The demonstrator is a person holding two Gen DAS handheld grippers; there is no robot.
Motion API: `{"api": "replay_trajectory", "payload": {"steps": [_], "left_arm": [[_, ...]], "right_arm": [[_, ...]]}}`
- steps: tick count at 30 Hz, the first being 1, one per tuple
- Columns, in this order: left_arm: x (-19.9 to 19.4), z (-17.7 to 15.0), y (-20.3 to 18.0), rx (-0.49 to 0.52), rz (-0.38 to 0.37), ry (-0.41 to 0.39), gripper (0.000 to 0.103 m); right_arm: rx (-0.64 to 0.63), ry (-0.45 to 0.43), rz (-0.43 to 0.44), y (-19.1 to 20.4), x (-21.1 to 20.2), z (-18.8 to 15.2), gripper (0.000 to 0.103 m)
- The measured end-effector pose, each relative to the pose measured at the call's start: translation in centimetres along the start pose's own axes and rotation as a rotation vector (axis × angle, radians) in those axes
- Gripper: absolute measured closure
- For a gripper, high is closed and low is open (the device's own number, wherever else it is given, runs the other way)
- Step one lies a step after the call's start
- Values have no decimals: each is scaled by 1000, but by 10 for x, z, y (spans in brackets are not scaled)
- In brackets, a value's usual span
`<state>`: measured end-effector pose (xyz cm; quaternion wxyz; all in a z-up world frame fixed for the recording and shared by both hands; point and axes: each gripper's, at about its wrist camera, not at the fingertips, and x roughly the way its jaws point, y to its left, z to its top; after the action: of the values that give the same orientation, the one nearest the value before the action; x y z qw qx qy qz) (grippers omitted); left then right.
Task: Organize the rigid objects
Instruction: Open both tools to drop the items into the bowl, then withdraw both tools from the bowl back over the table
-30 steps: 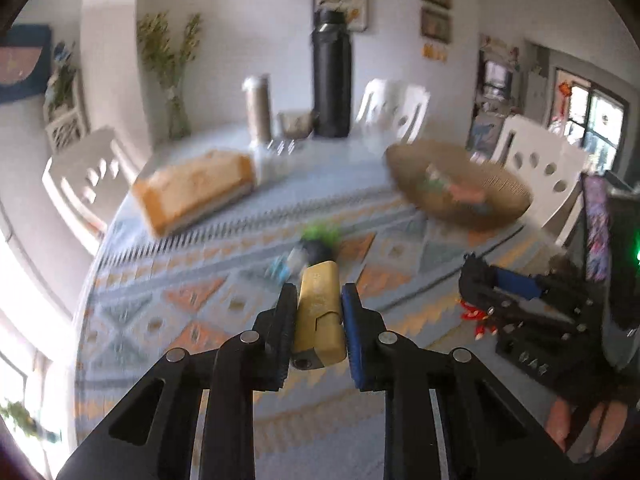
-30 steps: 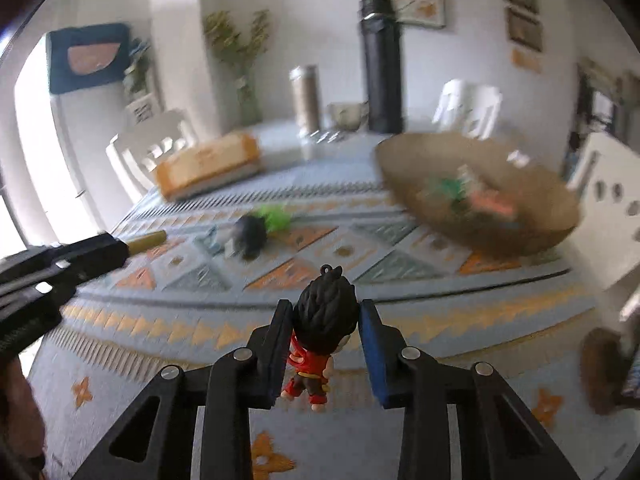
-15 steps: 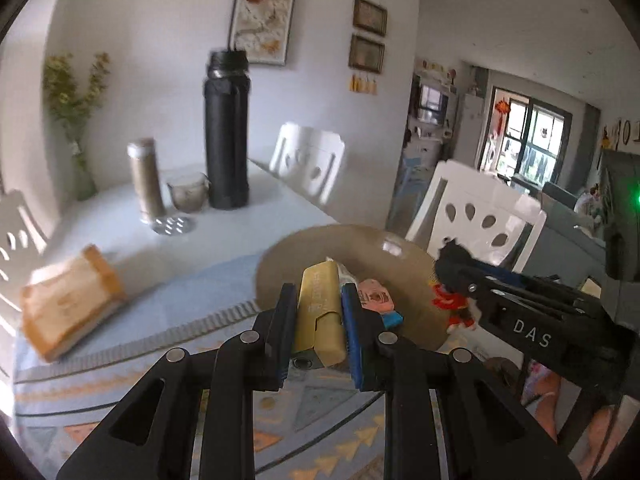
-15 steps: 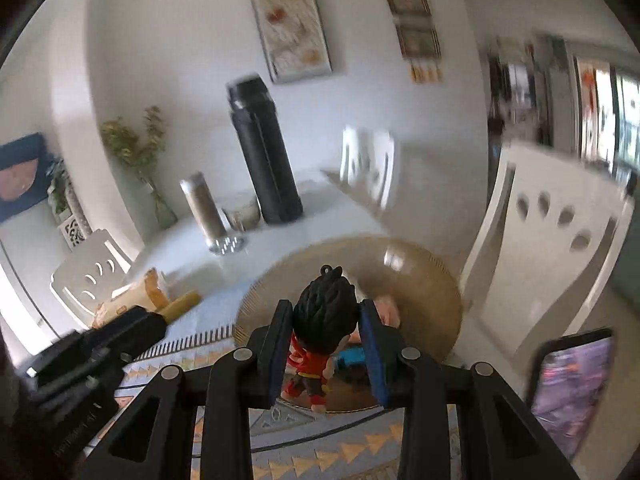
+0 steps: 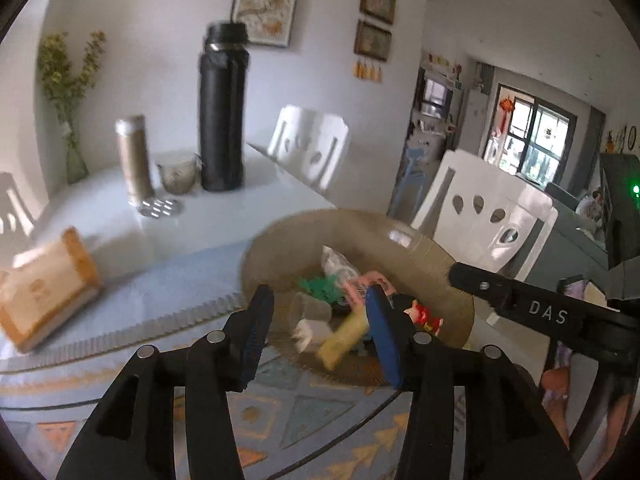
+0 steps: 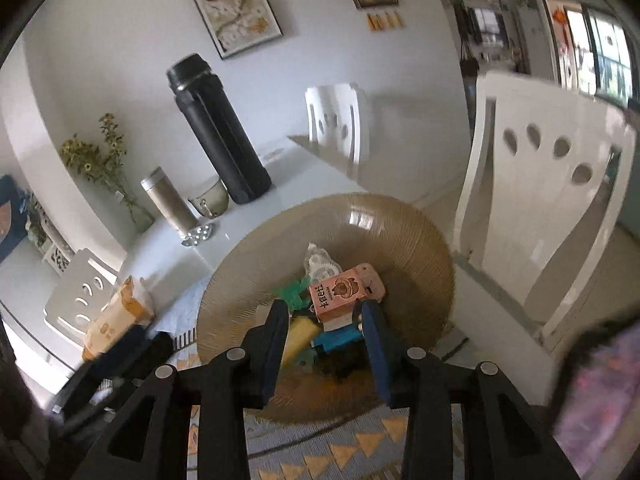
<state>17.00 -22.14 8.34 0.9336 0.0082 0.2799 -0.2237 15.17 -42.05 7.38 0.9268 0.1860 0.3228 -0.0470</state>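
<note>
Left gripper (image 5: 320,328): jaws just opened, yellow block (image 5: 343,338) dropped into woven bowl (image 5: 420,248). Right gripper (image 6: 326,338): jaws parting, figurine (image 5: 420,316) released into bowl. Both deliveries judged done.

Daylight enters through the dark-framed window (image 5: 536,140) at the upper right of both frames, overexposing its panes. White glare patches sit on the brown ribbed round bowl (image 5: 424,248) and the glossy white tabletop (image 5: 120,224). Motion blur softens the bowl's contents. Fisheye distortion bends walls; dark vignetting fills every corner.
</note>
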Motion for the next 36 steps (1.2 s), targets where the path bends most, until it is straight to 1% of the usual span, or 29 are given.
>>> {"api": "replay_trajectory", "payload": {"steps": [1,2,3,4,5,6,9,11,13,14,15,17,18,19,20,22,23,24,25,26,27,28,29,32,34,36], "left_arm": [[-9,-1,3,-1,7,-7,55],[-25,-3,8,-6,19,-19,48],[-36,-6,12,-10,28,-26,36],[-52,-11,17,-18,44,-36,31],[-65,-15,22,-21,56,-48,30],[-79,-20,25,-18,65,-65,30],[-120,-38,32,8,109,-116,30],[-141,-54,40,2,134,-122,30],[-152,-70,52,-28,157,-107,30],[-155,-82,63,-65,189,-88,29],[-155,-90,70,-90,196,-69,29],[-153,-111,91,-152,200,-28,29],[-151,-120,100,-175,217,-16,29],[-150,-128,105,-186,235,-7,29],[-144,-139,112,-187,269,5,29],[-135,-155,121,-175,325,26,29],[-131,-161,126,-179,330,34,29],[-128,-167,131,-189,325,41,29],[-125,-171,135,-208,312,49,29],[-121,-173,141,-239,291,85,29],[-120,-172,143,-250,275,96,29],[-122,-174,145,-259,263,84,29],[-126,-178,145,-271,269,74,29],[-121,-180,147,-288,268,110,29],[-116,-181,146,-282,275,135,29],[-114,-182,143,-266,278,144,29]], "right_arm": [[-14,-13,2,5,-9,-2,65],[-26,-22,18,11,-18,-5,60],[-33,-25,40,18,-24,-8,48],[-36,-22,65,24,-29,-13,40],[-36,-23,91,32,-36,-19,32],[-41,-26,114,40,-41,-25,32],[-124,-4,167,75,-52,-48,32],[-173,32,194,98,-53,-69,32],[-216,80,231,120,-49,-94,28],[-229,99,240,126,-46,-104,25],[-244,114,242,133,-41,-116,22],[-281,141,221,144,-28,-139,21],[-303,156,208,148,-20,-151,21],[-319,157,201,149,-16,-159,21],[-345,147,188,152,-10,-168,21],[-391,103,171,153,-2,-183,21],[-416,82,156,153,2,-190,21],[-436,117,134,154,9,-192,21],[-426,131,147,153,12,-191,21],[-409,130,162,150,13,-189,21],[-394,135,167,148,15,-187,17],[-386,147,164,146,17,-187,15],[-380,161,162,146,21,-187,11],[-372,209,162,147,30,-188,11],[-385,213,151,150,32,-189,11],[-412,207,141,155,32,-192,11]]}}
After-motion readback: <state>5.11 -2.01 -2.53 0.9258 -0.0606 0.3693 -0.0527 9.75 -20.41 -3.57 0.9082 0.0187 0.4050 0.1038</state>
